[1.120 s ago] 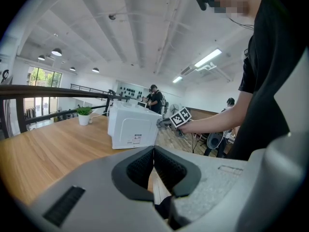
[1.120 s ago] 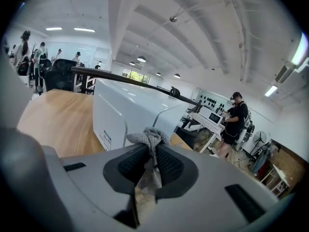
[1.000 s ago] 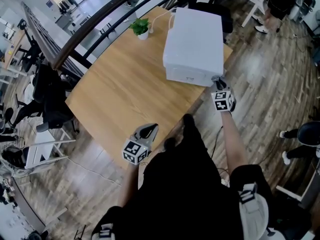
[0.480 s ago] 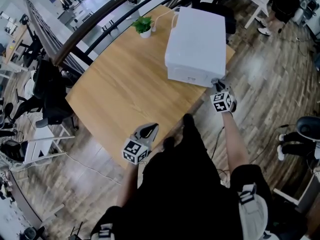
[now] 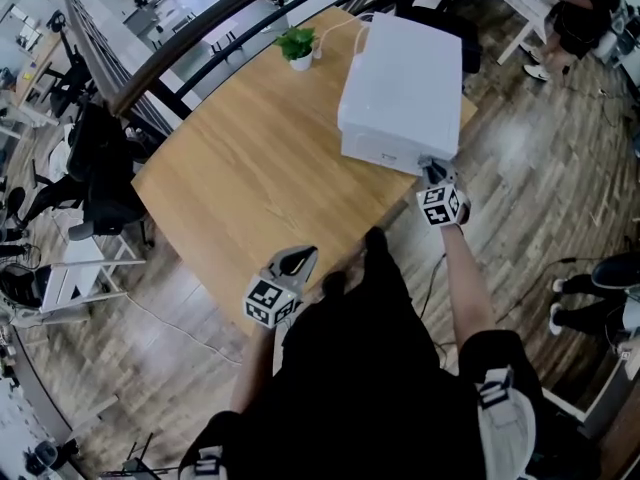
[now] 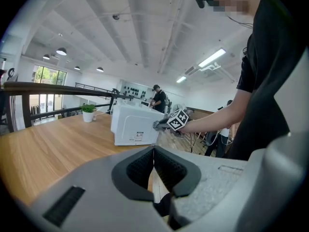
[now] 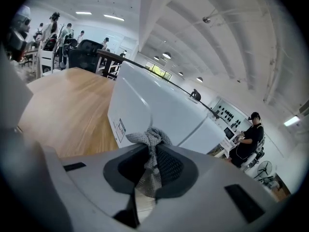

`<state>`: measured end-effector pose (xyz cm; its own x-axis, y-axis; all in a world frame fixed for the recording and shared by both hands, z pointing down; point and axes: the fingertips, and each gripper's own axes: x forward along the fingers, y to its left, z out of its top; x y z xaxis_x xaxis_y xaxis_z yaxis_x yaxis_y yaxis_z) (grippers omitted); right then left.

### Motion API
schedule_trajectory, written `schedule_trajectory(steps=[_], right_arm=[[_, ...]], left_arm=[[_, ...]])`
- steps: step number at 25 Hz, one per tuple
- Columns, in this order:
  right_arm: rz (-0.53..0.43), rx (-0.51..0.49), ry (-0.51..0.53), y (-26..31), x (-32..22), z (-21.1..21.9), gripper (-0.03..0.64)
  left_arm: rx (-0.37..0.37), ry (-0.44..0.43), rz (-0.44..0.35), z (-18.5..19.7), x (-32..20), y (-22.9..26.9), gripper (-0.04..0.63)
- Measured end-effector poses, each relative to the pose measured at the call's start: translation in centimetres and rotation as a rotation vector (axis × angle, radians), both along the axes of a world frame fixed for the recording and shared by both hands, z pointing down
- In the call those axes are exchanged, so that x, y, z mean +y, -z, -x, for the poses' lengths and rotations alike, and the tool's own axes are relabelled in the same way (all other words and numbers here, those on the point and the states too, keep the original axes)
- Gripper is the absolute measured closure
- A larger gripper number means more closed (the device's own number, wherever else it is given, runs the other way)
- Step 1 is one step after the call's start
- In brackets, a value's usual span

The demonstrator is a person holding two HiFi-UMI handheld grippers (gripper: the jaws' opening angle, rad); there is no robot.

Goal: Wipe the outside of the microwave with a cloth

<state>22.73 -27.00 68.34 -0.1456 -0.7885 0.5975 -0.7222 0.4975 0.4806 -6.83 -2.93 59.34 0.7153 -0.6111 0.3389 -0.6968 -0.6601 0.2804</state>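
Note:
A white microwave (image 5: 405, 78) stands on the far right part of the wooden table (image 5: 250, 168). It also shows in the left gripper view as a white box (image 6: 133, 124) and fills the right gripper view (image 7: 159, 112). My right gripper (image 5: 434, 173) is shut on a grey cloth (image 7: 150, 140), whose bunched end touches the microwave's near right corner. My left gripper (image 5: 298, 261) rests shut at the table's near edge, with nothing between its jaws (image 6: 153, 162).
A small potted plant (image 5: 299, 45) stands at the table's far edge beside a white cable. A black railing (image 5: 190, 58) runs behind the table. Office chairs (image 5: 95, 183) stand at the left. People stand on the wooden floor at the far right (image 5: 580, 13).
The right gripper with the cloth has crept slightly up along the microwave's near right corner. The head view has shifted a little. The left gripper has stayed put.

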Motion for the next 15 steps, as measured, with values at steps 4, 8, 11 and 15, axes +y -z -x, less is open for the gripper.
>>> schedule_trajectory(steps=[4, 8, 11, 15], right_arm=[[-0.002, 0.003, 0.038, -0.1, -0.3, 1.8, 0.572], [-0.005, -0.009, 0.057, -0.3, -0.6, 3.3, 0.572], [0.005, -0.012, 0.071, -0.6, -0.7, 4.2, 0.572], [-0.005, -0.022, 0.111, -0.5, -1.3, 6.1, 0.572]], left_arm=[[-0.002, 0.023, 0.0, 0.8, 0.2, -0.1, 0.592], [-0.003, 0.045, 0.004, 1.6, 0.4, -0.3, 0.592], [-0.002, 0.063, 0.007, 2.1, 0.5, -0.5, 0.592], [-0.001, 0.084, 0.009, 2.6, 0.6, -0.6, 0.592]])
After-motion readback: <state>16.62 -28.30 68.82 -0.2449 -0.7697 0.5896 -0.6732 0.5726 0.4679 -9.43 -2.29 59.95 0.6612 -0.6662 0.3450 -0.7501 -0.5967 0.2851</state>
